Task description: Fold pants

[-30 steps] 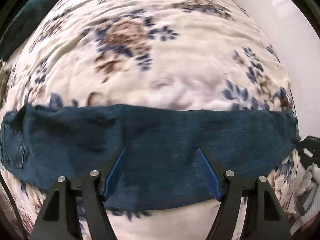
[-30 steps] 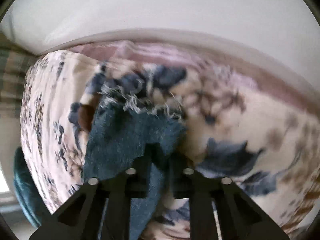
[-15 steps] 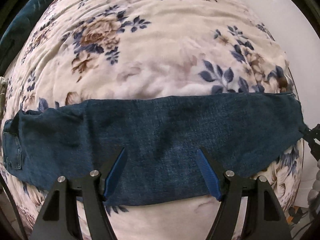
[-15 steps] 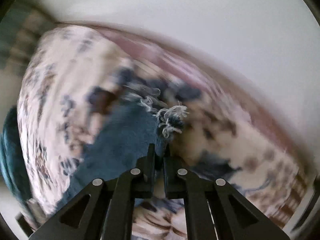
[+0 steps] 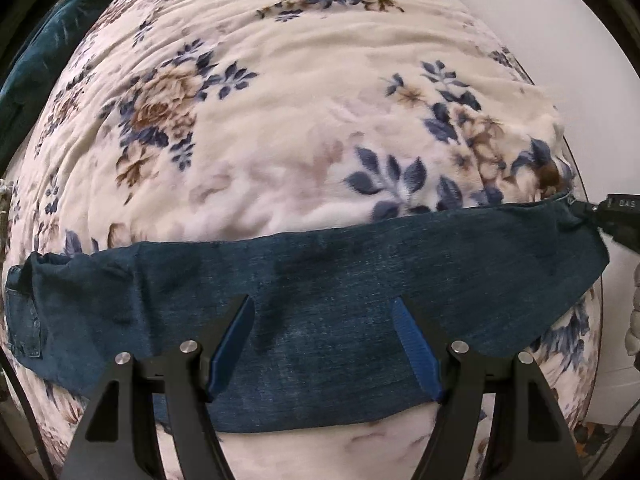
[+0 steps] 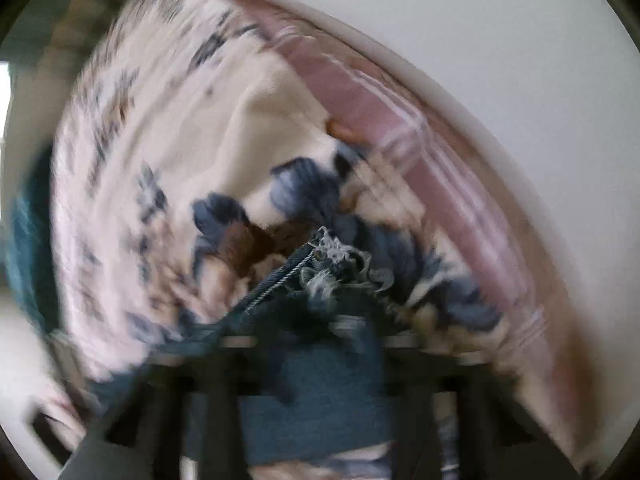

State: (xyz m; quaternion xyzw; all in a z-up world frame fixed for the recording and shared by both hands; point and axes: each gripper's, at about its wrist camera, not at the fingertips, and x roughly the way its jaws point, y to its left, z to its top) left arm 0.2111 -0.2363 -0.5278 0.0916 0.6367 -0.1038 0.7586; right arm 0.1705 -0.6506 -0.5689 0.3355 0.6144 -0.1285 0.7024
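Dark blue denim pants (image 5: pixel 320 280) lie stretched left to right across a floral blanket, waist and back pocket (image 5: pixel 22 324) at the far left. My left gripper (image 5: pixel 322 320) is open, its blue-padded fingers spread just above the middle of the legs, holding nothing. The right gripper (image 5: pixel 608 216) shows at the right edge of the left wrist view, pinching the hem end. In the blurred right wrist view the frayed hem (image 6: pixel 336 264) and denim (image 6: pixel 320 396) sit between the fingers of my right gripper (image 6: pixel 320 360), which looks shut on the cloth.
The cream floral blanket (image 5: pixel 280 100) covers the bed. A teal cushion (image 5: pixel 44 48) lies at the far left. A white wall (image 6: pixel 480 40) and a pink bed edge (image 6: pixel 400 120) lie beyond the hem. Cables lie on the floor at the lower right.
The right gripper closed on the frayed hem and pulled it rightward, stretching the legs out flat. The left gripper stayed open and drew back slightly over the pants.
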